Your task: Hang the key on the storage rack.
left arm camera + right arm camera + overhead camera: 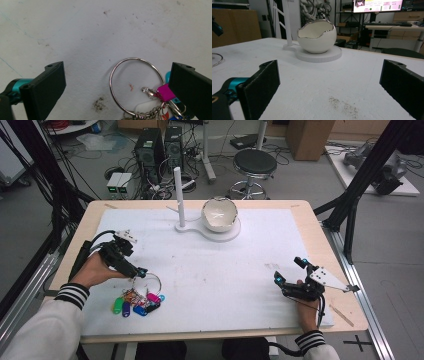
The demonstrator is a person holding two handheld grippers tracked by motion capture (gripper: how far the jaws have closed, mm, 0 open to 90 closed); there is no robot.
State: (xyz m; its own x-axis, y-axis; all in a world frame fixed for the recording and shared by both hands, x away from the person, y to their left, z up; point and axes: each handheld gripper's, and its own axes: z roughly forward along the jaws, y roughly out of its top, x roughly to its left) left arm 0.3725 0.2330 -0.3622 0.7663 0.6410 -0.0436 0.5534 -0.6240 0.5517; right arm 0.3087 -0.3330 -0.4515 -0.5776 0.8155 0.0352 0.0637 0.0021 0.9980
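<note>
Left gripper [117,87], jaws apart, poised over a large silver metal key ring [136,85] carrying coloured plastic tags [137,302]. Right gripper [290,276], jaws apart, faces a white egg-shaped bowl [317,37].

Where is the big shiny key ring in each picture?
High view: the key ring lies at the lower left of the table, just beyond the left gripper.
Left gripper view: right of middle, low, its coloured tags by the right jaw.
Right gripper view: a thin arc at the far left edge.
Shared landmark: the white mat under it.
</note>
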